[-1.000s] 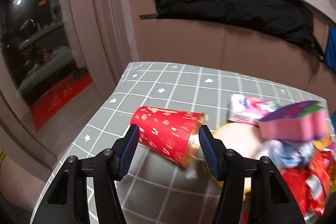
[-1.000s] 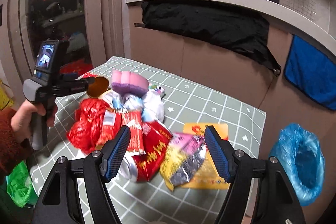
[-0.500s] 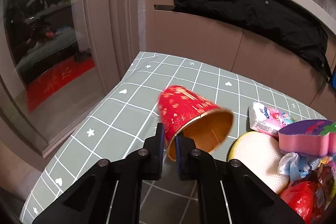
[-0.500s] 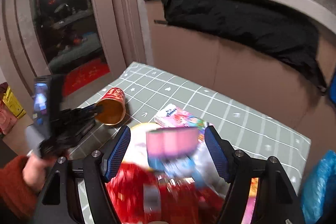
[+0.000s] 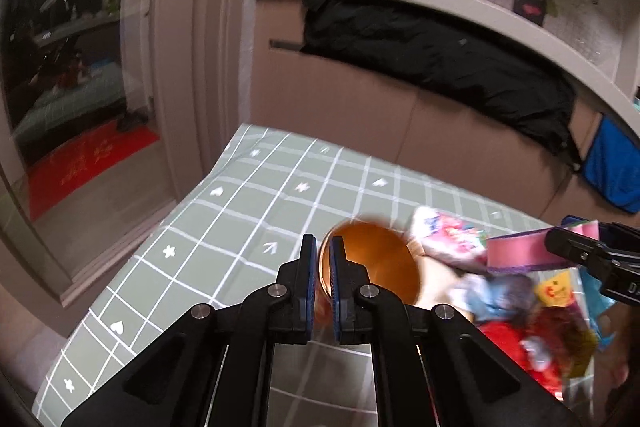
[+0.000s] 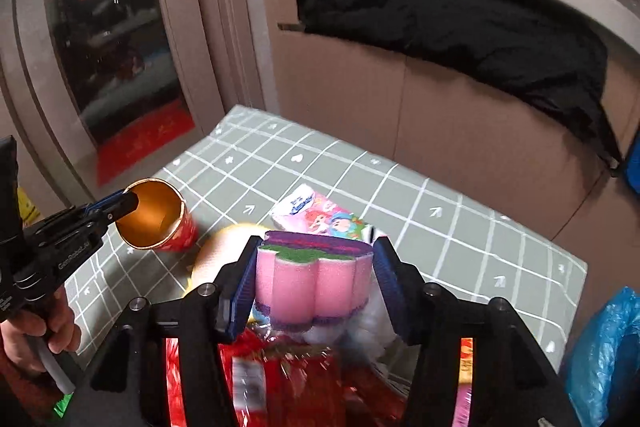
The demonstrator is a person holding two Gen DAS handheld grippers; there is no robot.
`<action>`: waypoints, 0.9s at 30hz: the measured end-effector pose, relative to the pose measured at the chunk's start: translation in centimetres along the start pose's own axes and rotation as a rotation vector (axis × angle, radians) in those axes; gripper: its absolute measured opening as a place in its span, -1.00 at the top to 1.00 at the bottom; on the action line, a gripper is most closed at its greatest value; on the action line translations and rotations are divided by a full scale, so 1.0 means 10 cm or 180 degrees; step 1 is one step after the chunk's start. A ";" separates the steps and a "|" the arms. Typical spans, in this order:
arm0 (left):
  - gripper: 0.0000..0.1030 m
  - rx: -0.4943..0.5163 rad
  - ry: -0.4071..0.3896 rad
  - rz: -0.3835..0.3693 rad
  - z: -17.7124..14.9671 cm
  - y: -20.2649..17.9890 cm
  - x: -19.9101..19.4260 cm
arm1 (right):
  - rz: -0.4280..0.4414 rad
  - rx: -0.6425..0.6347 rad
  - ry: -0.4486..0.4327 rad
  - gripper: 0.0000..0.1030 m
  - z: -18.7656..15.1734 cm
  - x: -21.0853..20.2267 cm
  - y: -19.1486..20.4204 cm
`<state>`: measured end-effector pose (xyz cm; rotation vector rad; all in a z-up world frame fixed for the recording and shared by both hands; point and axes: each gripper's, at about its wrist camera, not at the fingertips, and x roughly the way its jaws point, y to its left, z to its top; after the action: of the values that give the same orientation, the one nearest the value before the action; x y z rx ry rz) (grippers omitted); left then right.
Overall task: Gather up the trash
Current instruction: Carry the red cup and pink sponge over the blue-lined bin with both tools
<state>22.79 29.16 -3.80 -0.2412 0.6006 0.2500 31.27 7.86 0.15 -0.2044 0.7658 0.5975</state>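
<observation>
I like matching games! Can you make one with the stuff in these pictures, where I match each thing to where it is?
Things:
1. red paper cup
2. pink sponge
3. tissue pack
4. blue bag

Places:
A. lying flat on the green checked tablecloth
B. beside the table, past its right edge
C. pinched by its rim in the left gripper
D. squeezed between the fingers of the right gripper

Pairs: 1-C, 2-D, 3-A, 4-B
</observation>
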 end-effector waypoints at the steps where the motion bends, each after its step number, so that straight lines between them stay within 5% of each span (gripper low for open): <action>1: 0.88 0.0030 -0.0029 -0.0014 0.02 -0.05 -0.05 | 0.0006 0.0023 -0.0025 -0.01 0.00 -0.07 -0.04; 8: 0.89 0.0157 -0.0124 -0.0134 0.09 -0.40 -0.34 | -0.0002 0.0155 -0.0139 -0.01 -0.12 -0.44 -0.29; 14: 0.84 0.0022 -0.0050 -0.0225 0.09 -0.16 -0.54 | 0.0005 0.0150 -0.0143 -0.01 -0.28 -0.55 -0.39; 16: 0.63 -0.0031 -0.0081 -0.0269 0.09 -0.01 -0.65 | 0.0032 0.0170 -0.0147 -0.01 -0.32 -0.57 -0.40; 18: -0.05 -0.0069 -0.0102 -0.0220 0.07 0.12 -0.72 | 0.0039 0.0182 -0.0144 -0.01 -0.33 -0.55 -0.41; 27: -0.11 -0.0624 0.0455 -0.0235 -0.01 0.46 -0.27 | 0.0057 0.0107 -0.0102 -0.01 -0.33 -0.45 -0.24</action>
<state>19.18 33.02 -3.02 -0.4727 0.7079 0.2218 28.12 2.67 0.89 -0.1569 0.7466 0.6033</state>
